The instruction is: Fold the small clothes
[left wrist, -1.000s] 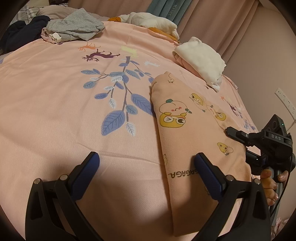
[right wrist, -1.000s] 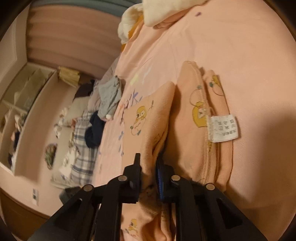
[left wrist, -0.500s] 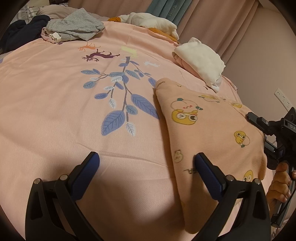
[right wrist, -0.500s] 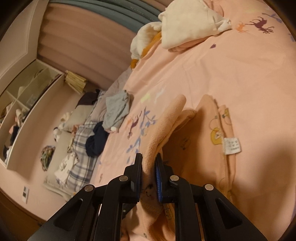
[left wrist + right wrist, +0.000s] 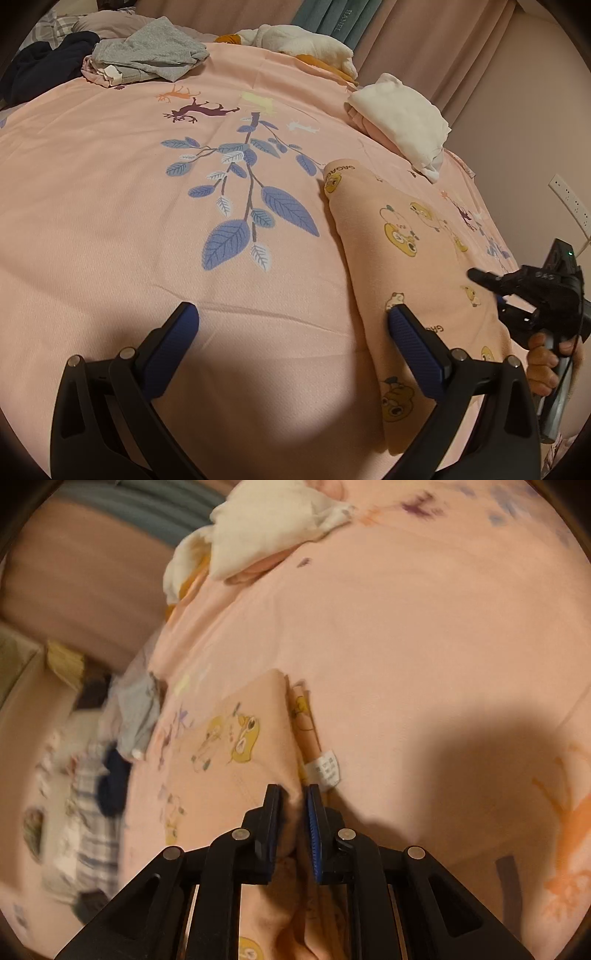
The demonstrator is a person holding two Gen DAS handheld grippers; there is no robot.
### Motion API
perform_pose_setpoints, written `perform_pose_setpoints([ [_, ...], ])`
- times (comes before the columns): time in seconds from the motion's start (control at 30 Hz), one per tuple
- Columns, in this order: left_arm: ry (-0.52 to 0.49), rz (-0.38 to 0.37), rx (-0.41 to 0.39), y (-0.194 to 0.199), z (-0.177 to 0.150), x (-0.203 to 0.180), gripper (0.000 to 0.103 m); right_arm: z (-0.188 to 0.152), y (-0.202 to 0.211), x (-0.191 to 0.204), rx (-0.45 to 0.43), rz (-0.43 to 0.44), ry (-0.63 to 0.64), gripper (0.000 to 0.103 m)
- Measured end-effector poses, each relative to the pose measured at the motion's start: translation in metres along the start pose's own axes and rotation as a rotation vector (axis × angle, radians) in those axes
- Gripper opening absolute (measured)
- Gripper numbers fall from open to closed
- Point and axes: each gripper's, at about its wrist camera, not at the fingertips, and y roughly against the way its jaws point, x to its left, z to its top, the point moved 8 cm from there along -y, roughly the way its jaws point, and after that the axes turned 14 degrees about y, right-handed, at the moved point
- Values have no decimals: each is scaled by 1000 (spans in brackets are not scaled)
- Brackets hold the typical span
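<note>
Fabric was bunched between the two fingers of the right gripper (image 5: 291,805), which were pinched nearly closed on an edge of the peach cartoon-print garment (image 5: 417,280). Rest of that garment lay flat on the pink bedspread (image 5: 147,221), stretching away ahead of the fingertips, with its white care label (image 5: 323,770) poking out just past the right-hand finger.

The left gripper (image 5: 291,332) was spread wide and had nothing in it, hovering over the bedspread. Its right finger (image 5: 417,350) sat over the garment's near edge; the left one was over bare sheet. I couldn't tell if either tip was touching.

What bugged me: the pinch looked like it had more than one layer in it, though the folds made that hard to read. If so, letting go could drop the layers crooked and leave the label side sticking out. And with nothing pinning the far end down, any tug on that corner could drag the whole piece across the slippery sheet instead of creasing it.
</note>
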Motion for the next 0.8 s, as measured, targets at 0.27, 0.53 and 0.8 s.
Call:
perform_pose_setpoints([
  [0.27,-4,5,0,0,-1,0,103,17,62,22,-168,14,95,14],
  [0.53,-4,5,-1,0,-1,0,103,-9,29,46,58,-91,326,14],
  [0.8,0,0,-2,0,0,-1,103,-4,39,34,62,-256,293,23],
])
